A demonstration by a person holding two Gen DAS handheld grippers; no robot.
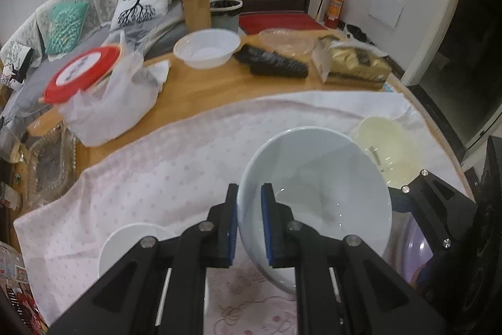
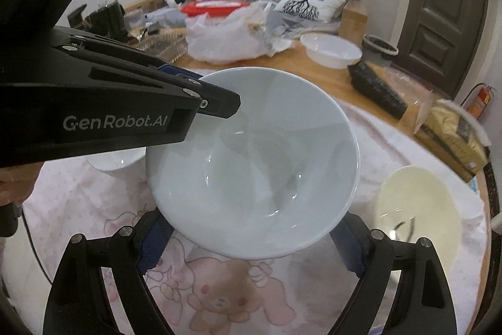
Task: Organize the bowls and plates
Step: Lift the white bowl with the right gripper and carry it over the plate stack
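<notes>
- Left gripper [image 1: 249, 223]: jaws pinch pale bowl [image 1: 313, 203] rim at 9 o'clock; bowl tilted above the cloth-covered tabletop [image 1: 141, 178].
- Right gripper [image 2: 251, 244]: jaws wide, beneath the bowl.
- Risk: thin rim grip may slip; bowl drops toward cream plate [image 2: 419, 209], 4 o'clock.

Evenly lit from overhead indoor lighting, fairly bright, slightly cool and washed out. Small specular glints on the glazed inside of the pale bowl [image 1: 317, 197], with soft grey shadows across its wall in the right wrist view. Heavy fisheye bending toward the rims, black vignette at all corners. Mild blur on the far clutter and the surface [image 1: 219, 83] edge.
</notes>
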